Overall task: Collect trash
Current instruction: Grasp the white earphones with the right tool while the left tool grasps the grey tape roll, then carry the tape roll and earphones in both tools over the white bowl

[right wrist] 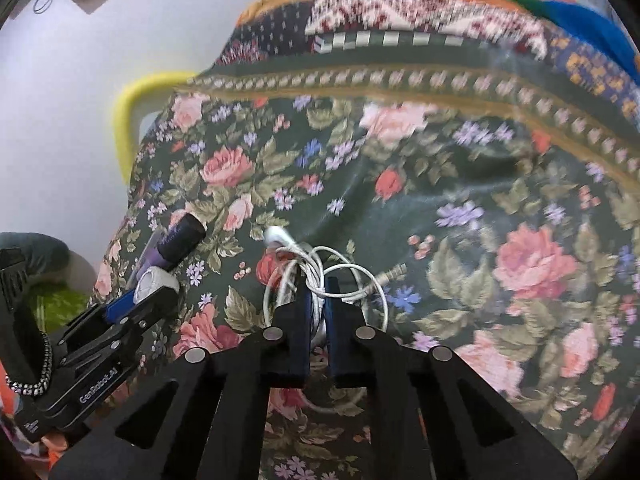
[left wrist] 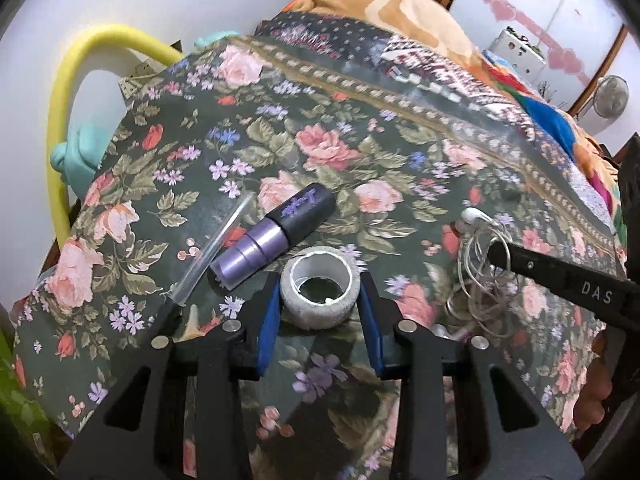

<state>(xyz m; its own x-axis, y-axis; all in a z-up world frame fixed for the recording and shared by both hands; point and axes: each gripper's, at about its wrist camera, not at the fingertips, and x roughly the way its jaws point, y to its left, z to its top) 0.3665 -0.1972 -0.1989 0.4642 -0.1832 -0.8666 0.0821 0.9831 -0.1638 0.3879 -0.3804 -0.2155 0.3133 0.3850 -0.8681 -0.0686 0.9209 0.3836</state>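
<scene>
On the bed [left wrist: 320, 128], left gripper [left wrist: 320, 292] jaws flank tape [left wrist: 319, 296], contact unclear; right gripper [right wrist: 319, 300] jaws pinch earphones [right wrist: 320, 268], partly hidden.

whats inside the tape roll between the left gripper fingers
Through the hole of the tape roll shows its white inner core and the dark floral bedspread beneath, plus a small pale speck. The left gripper fingers flank its sides; the underside is hidden.
</scene>
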